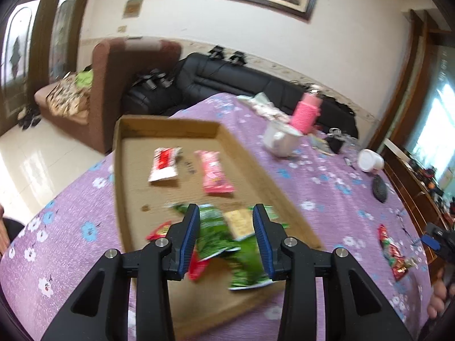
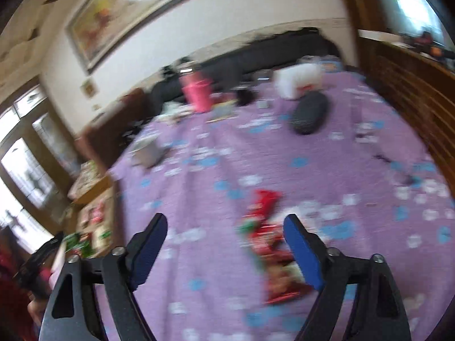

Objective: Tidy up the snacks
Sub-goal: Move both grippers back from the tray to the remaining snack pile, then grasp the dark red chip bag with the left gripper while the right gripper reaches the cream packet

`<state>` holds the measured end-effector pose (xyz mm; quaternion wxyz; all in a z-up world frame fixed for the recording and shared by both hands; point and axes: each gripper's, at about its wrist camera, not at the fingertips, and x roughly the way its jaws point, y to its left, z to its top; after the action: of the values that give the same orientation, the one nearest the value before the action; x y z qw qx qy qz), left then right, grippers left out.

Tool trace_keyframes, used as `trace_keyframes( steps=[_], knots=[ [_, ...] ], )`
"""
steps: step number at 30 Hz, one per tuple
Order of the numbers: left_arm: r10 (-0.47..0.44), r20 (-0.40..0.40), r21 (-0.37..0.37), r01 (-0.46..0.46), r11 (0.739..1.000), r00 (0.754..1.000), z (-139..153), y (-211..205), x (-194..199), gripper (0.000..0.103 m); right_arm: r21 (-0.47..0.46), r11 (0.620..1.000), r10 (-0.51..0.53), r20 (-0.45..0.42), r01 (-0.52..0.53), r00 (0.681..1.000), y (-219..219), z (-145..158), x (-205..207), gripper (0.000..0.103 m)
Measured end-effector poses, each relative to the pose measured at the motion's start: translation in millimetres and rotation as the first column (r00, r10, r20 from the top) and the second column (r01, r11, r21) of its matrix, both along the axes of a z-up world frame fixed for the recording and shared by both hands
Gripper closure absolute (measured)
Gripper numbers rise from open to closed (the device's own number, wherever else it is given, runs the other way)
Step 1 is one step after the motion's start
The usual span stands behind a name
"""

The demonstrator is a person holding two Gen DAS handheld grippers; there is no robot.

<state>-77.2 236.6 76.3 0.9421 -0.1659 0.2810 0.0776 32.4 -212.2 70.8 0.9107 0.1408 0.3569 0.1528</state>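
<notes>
Purple flowered cloth covers the surface (image 1: 327, 187). On it we see the tray (image 1: 167, 123), already holding a white pack (image 1: 164, 164), a pink pack (image 1: 214, 175) and green packs (image 1: 224, 236). One red pack (image 2: 273, 253) lies outside it, so we judge one snack left. Left gripper (image 1: 224, 221) fingers are apart above the green packs, pinching nothing; right gripper (image 2: 224, 251) fingers are spread around the red pack, apparently not pressing it.

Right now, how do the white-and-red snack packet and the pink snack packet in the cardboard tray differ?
The white-and-red snack packet is mostly white with a red band; the pink snack packet is pink all over. The white-and-red one looks shorter and squarer, the pink one longer. Both lie flat, apart, untouched in the cardboard tray.
</notes>
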Motion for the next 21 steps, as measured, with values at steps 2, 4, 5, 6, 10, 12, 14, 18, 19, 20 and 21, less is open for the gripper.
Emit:
trace_keyframes(
  steps=[2,4,5,6,10,12,14,18,19,20,21],
  knots=[
    [-0.055,0.005,0.012,0.054,0.998,0.999,7.4,-17.9,2.9,0.062,-0.014,0.998,-0.062,-0.044,0.061,0.997,-19.8,-6.1,10.5,0.032],
    [-0.118,0.002,0.014,0.118,0.993,0.993,11.8,-36.6,5.2,0.061,0.014,0.996,-0.086,-0.115,0.088,0.99,-36.6,-18.4,22.4,0.044],
    [-0.145,-0.002,0.01,0.145,0.989,0.989,12.5,-45.5,7.6,0.061,0.022,0.995,-0.093,-0.141,0.097,0.986,-41.0,-24.1,26.2,0.045],
    [-0.177,-0.01,0.003,0.177,0.984,0.984,12.4,-54.6,9.6,0.061,0.018,0.993,-0.111,-0.167,0.116,0.98,-45.9,-32.1,29.7,0.046],
    [-0.301,-0.065,-0.029,0.3,0.953,0.951,6.7,-95.6,18.6,0.061,0.034,0.991,-0.117,-0.234,0.128,0.965,-56.5,-55.1,31.3,0.056],
    [-0.34,-0.091,-0.03,0.338,0.941,0.936,3.2,-112.8,23.0,0.061,0.057,0.989,-0.115,-0.269,0.135,0.956,-60.7,-63.8,30.2,0.061],
    [-0.364,-0.107,-0.022,0.364,0.931,0.925,0.6,-126.8,25.8,0.061,0.07,0.992,-0.083,-0.279,0.106,0.957,-53.2,-68.1,27.3,0.063],
    [-0.385,-0.127,-0.03,0.384,0.923,0.914,-4.4,-142.0,32.1,0.061,0.273,0.946,0.245,-0.245,-0.176,0.938,-10.9,-71.2,18.3,0.062],
    [-0.392,-0.133,-0.039,0.391,0.92,0.91,-6.0,-144.1,33.5,0.061,0.334,0.915,0.308,-0.222,-0.225,0.925,-6.1,-69.0,16.4,0.062],
    [-0.403,-0.142,-0.051,0.4,0.915,0.904,-7.8,-146.9,34.5,0.061,0.355,0.901,0.334,-0.196,-0.25,0.922,-4.1,-64.5,14.3,0.062],
    [-0.41,-0.148,-0.056,0.406,0.912,0.9,-8.8,-150.5,36.0,0.061,0.329,0.91,0.318,-0.162,-0.253,0.934,-5.2,-57.2,11.1,0.062]
  ],
)
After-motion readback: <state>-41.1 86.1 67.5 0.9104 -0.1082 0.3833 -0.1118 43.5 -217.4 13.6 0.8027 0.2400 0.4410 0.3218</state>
